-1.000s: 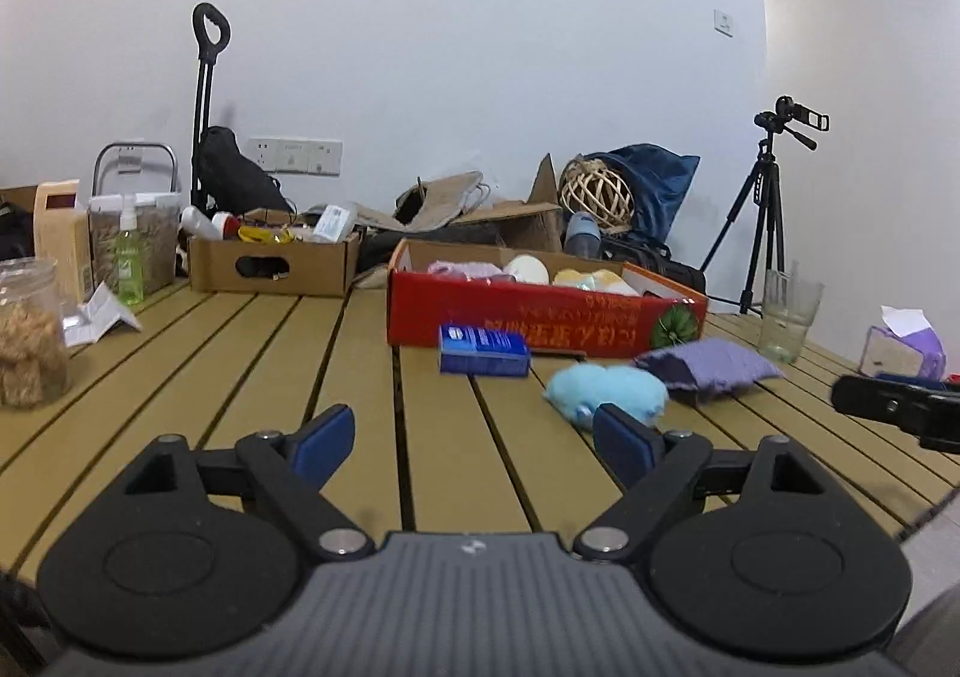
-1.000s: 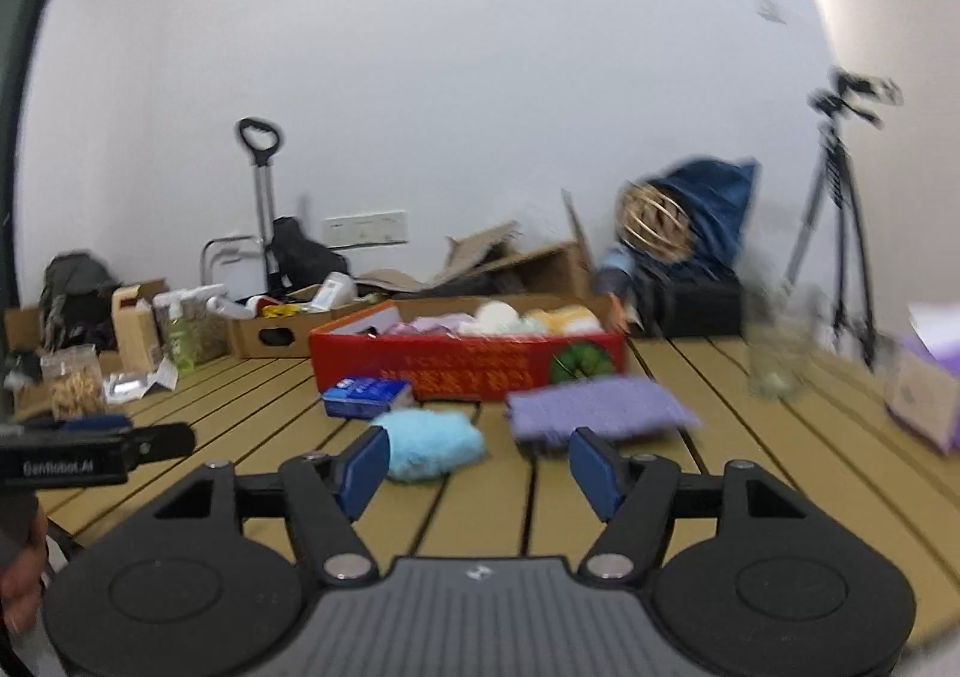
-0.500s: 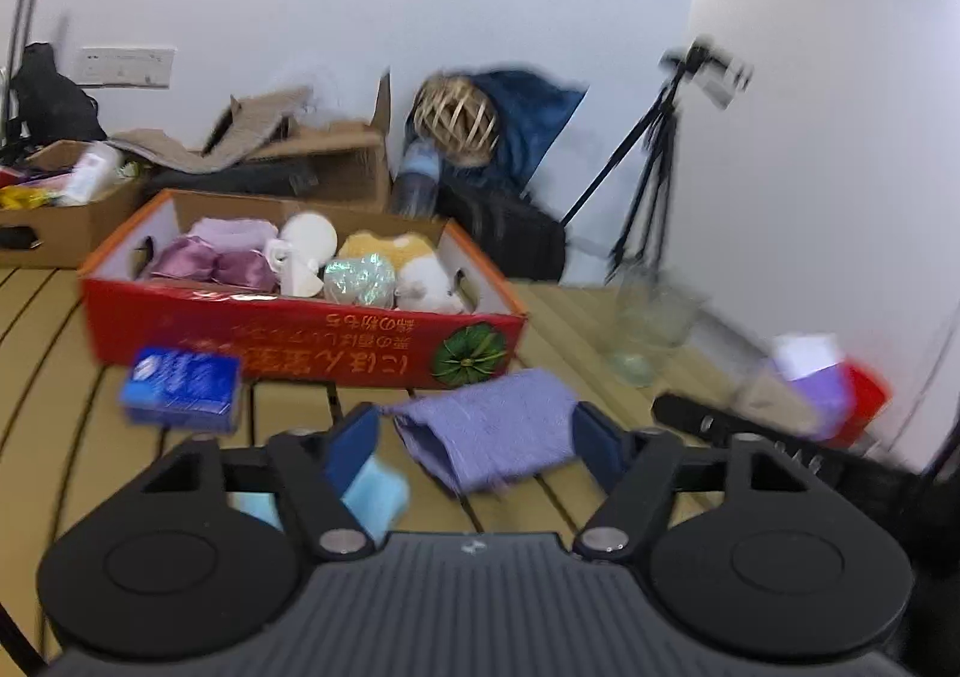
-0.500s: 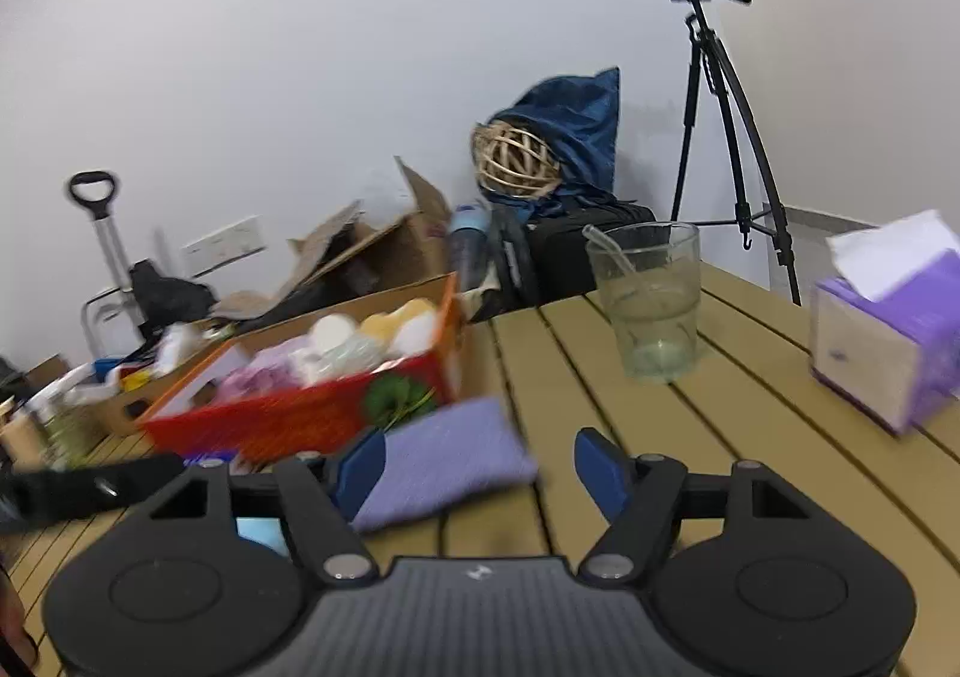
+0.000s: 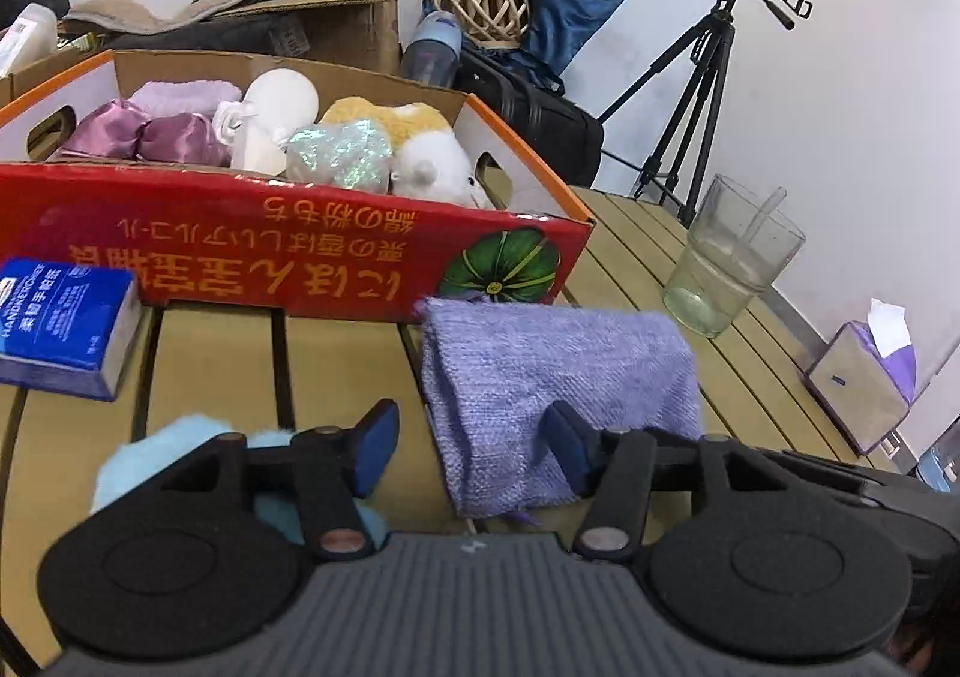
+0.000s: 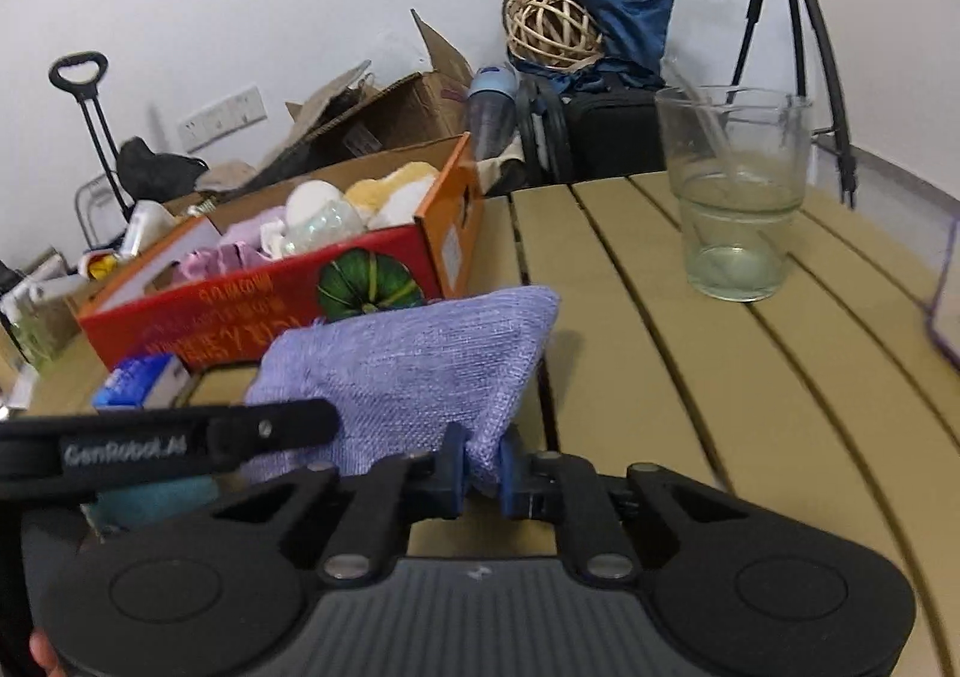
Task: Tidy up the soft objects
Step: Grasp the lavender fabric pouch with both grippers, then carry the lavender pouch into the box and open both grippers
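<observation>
A purple knitted cloth [image 5: 558, 365] [image 6: 408, 365] lies on the slatted table in front of a red cardboard box [image 5: 300, 257] [image 6: 240, 293] that holds several plush toys. My right gripper [image 6: 482, 470] is shut on the cloth's near corner. My left gripper [image 5: 471, 449] hovers over the cloth's other near edge. Its jaws are closing, the cloth lies between them, and the pads do not press on it. A light blue fluffy piece [image 5: 144, 461] sits under the left finger.
A blue tissue pack [image 5: 60, 323] lies left of the cloth. A drinking glass [image 5: 726, 269] [image 6: 738, 197] stands to the right, and a purple tissue box [image 5: 864, 383] stands further right. Cardboard boxes, a bag and a tripod [image 5: 708, 77] are behind the table.
Both grippers swung right and came in close over the purple cloth. The right jaws went from wide apart to pinched on its corner. The left jaws narrowed.
</observation>
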`<control>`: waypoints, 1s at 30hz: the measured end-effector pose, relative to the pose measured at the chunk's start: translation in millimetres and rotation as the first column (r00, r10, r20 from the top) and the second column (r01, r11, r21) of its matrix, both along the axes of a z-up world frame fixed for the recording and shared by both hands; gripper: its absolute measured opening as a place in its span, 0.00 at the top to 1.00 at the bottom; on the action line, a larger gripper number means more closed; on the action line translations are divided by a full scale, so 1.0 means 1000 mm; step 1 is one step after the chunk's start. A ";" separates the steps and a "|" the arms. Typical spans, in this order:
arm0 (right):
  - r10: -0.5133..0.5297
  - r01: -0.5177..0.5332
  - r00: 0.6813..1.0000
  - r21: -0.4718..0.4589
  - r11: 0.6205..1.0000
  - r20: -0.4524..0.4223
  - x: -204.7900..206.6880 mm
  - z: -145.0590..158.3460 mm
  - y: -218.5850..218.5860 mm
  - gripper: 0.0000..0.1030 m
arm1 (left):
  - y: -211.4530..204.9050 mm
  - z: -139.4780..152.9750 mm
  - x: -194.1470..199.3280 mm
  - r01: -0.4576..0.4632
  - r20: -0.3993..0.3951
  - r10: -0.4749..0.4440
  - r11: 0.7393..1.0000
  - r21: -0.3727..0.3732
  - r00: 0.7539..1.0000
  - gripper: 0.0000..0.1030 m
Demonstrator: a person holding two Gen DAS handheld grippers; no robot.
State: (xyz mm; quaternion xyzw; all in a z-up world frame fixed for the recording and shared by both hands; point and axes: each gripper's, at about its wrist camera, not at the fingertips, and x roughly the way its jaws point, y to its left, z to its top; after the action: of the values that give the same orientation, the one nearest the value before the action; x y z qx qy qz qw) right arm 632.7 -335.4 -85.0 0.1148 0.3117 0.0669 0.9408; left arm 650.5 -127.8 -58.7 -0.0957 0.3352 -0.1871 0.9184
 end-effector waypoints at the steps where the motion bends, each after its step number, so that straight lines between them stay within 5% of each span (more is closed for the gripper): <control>1: -0.007 0.007 1.000 0.006 1.000 -0.004 -0.001 0.001 -0.002 0.90 | 0.001 -0.001 0.000 0.003 0.001 -0.003 1.000 -0.009 1.000 0.45; 2: -0.012 0.012 1.000 0.016 1.000 -0.008 -0.001 0.001 -0.005 0.90 | 0.001 0.000 -0.001 0.008 0.000 -0.008 1.000 -0.020 1.000 0.45; 4: -0.017 0.018 1.000 0.031 0.999 -0.010 -0.002 0.001 -0.009 0.90 | -0.001 0.003 0.000 0.046 0.015 -0.045 0.998 -0.035 0.999 0.86; 7: -0.022 0.022 1.000 0.028 0.999 0.005 -0.006 0.000 -0.010 0.90 | -0.002 0.006 -0.006 0.074 0.054 -0.072 0.996 -0.043 0.996 0.91; 14: -0.004 -0.003 0.993 0.055 0.998 0.121 -0.030 0.021 -0.001 0.91 | 0.011 0.033 -0.031 0.058 0.171 -0.045 0.996 -0.072 0.984 0.93; 18: 0.014 -0.040 0.970 0.102 0.994 0.244 -0.043 0.066 0.010 0.91 | 0.032 0.077 -0.039 0.059 0.279 -0.029 0.993 -0.099 0.960 0.93; 21: 0.053 -0.084 0.958 0.098 0.992 0.283 -0.016 0.099 0.024 0.91 | 0.051 0.103 -0.013 0.019 0.300 0.017 0.993 -0.116 0.954 0.93; 26: 0.073 -0.085 0.986 0.075 0.994 0.148 0.072 0.101 0.049 0.89 | 0.064 0.095 0.068 -0.063 0.181 0.079 0.994 -0.091 0.980 0.93; 30: 0.012 -0.013 0.998 0.014 1.000 0.056 0.098 0.080 0.058 0.68 | 0.057 0.062 0.108 -0.066 0.057 0.065 0.998 0.002 0.996 0.88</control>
State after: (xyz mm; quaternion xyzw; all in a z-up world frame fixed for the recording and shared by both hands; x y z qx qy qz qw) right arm 731.0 -277.8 -5.0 0.1176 0.2854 0.0780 0.9480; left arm 758.5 -70.4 3.2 -0.0993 0.3061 -0.1588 0.9334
